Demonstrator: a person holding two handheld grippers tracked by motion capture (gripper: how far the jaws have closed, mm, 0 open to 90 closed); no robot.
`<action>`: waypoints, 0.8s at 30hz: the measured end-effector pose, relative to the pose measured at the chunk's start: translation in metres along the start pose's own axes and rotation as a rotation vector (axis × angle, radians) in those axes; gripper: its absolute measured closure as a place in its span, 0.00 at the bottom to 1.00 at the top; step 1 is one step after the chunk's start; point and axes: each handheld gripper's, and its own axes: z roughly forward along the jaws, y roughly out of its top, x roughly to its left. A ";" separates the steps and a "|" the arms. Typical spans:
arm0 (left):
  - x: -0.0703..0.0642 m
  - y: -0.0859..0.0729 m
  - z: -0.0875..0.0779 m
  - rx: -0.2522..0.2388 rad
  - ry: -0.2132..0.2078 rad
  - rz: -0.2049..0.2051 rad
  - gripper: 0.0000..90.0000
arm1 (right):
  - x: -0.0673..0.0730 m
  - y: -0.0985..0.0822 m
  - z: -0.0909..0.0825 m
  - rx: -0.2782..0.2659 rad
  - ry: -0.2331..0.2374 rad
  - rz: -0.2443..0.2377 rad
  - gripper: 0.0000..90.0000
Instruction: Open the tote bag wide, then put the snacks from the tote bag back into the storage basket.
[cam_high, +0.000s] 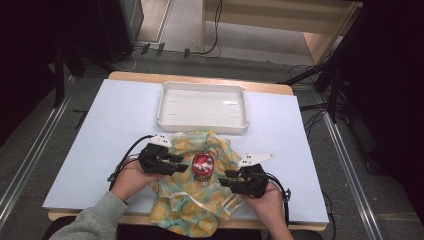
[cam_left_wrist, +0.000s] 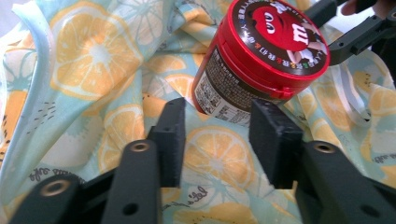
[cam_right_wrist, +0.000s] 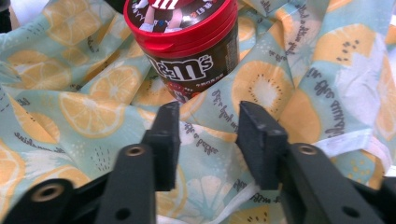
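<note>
A red-lidded M&M's candy tub (cam_high: 203, 165) stands on a lemon-print cloth (cam_high: 192, 202) near the table's front edge. My left gripper (cam_high: 183, 163) sits just left of the tub, jaws open and pointing at it. My right gripper (cam_high: 228, 176) faces the tub from the right, also open. In the left gripper view the tub (cam_left_wrist: 261, 56) rises just beyond the open jaws (cam_left_wrist: 217, 135), with only cloth (cam_left_wrist: 93, 60) under them. The right gripper view shows the tub (cam_right_wrist: 187, 42) ahead of the spread jaws (cam_right_wrist: 208, 135), which hover over the rumpled cloth (cam_right_wrist: 280, 79).
An empty white tray (cam_high: 202, 126) lies behind the cloth at the table's far middle. The white tabletop (cam_high: 110, 125) extends left and right of the cloth. The other gripper's jaws (cam_left_wrist: 355, 32) reach in behind the tub in the left gripper view.
</note>
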 end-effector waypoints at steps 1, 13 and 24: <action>0.000 0.000 -0.001 -0.004 -0.001 -0.001 0.56 | 0.000 0.000 0.000 -0.001 -0.002 0.006 0.64; -0.004 0.002 -0.001 -0.036 -0.048 0.013 0.39 | -0.007 -0.002 -0.005 -0.016 0.019 0.046 0.57; -0.011 0.005 0.005 -0.037 -0.062 0.059 0.24 | -0.010 -0.003 -0.005 -0.021 0.025 0.054 0.53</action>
